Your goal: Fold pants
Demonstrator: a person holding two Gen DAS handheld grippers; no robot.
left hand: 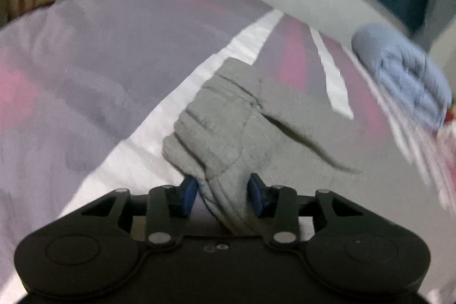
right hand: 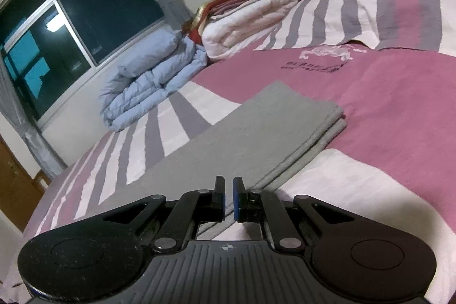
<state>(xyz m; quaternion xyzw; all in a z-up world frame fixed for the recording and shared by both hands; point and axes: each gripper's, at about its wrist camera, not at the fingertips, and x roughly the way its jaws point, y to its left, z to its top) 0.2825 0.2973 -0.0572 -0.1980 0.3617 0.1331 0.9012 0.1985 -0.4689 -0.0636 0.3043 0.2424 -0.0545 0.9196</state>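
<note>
The left claw (left hand: 223,195) is clamped on a bunched end of the grey pants (left hand: 225,116) at lower centre; the right claw (right hand: 228,198) is nearly together, empty. One-sided lifting could drag the pants across the bed (right hand: 399,110) — undoing the flat layers.

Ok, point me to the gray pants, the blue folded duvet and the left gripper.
gray pants (right hand: 256,130), right wrist view, flat top layer.
blue folded duvet (right hand: 148,76), right wrist view, middle of its stacked folds.
left gripper (left hand: 222,197), left wrist view, between the fingertips.
</note>
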